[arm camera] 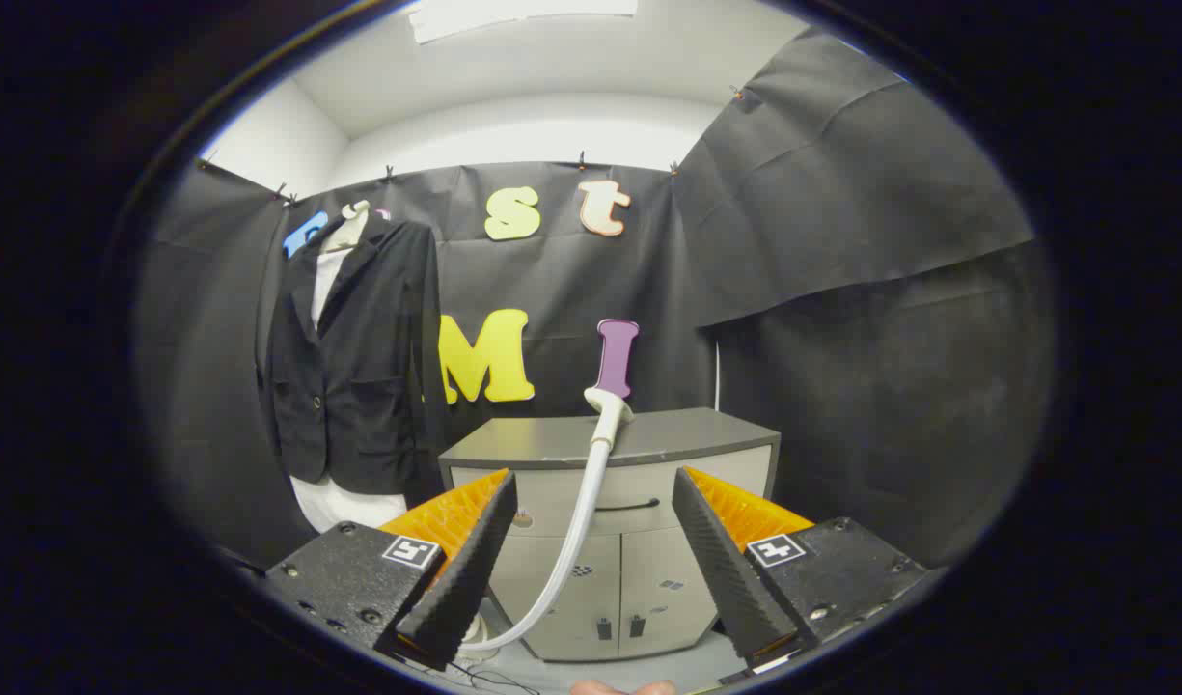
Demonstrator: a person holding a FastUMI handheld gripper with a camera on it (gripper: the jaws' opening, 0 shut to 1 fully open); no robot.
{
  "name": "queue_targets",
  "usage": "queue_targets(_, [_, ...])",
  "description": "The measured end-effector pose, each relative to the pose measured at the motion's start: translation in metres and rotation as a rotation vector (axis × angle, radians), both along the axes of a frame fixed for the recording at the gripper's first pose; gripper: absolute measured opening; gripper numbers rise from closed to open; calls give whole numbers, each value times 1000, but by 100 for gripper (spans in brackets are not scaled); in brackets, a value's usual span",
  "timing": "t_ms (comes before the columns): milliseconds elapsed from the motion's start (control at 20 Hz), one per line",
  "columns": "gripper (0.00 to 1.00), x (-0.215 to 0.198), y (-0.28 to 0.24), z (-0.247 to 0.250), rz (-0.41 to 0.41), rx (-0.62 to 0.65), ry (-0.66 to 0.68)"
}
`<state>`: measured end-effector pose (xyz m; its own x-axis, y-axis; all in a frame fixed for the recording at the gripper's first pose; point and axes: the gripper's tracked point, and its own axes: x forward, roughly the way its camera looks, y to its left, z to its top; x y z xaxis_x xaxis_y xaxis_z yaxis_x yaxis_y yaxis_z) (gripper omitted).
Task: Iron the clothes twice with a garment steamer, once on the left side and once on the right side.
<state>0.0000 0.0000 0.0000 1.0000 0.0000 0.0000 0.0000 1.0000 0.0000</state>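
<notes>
A black jacket (359,357) over a white shirt hangs on a mannequin against the booth wall, beyond and to the left of my fingers. The white steamer head (610,405) lies on top of a grey cabinet (648,439), straight ahead beyond the fingers. Its white hose (576,531) runs down in front of the cabinet, passing between my fingers toward the floor. My gripper (595,492) is open, its orange and black fingers (475,550) spread wide with nothing pressed between them, well short of the steamer.
The grey cabinet has a drawer with a dark handle (629,505) and two lower doors. Black cloth walls close in on the right and behind. Thin cables (484,676) lie on the floor near the hose's lower end.
</notes>
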Motion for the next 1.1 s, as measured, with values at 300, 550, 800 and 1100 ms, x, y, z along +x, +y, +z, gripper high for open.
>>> queue_targets(300, [100,0,2,-2,7,11,11])
queue_targets(550, [100,0,3,-2,5,2,11])
queue_targets(800, [100,4,10,0,1,6,15])
queue_targets(1100, [100,8,24,0,-21,-6,17])
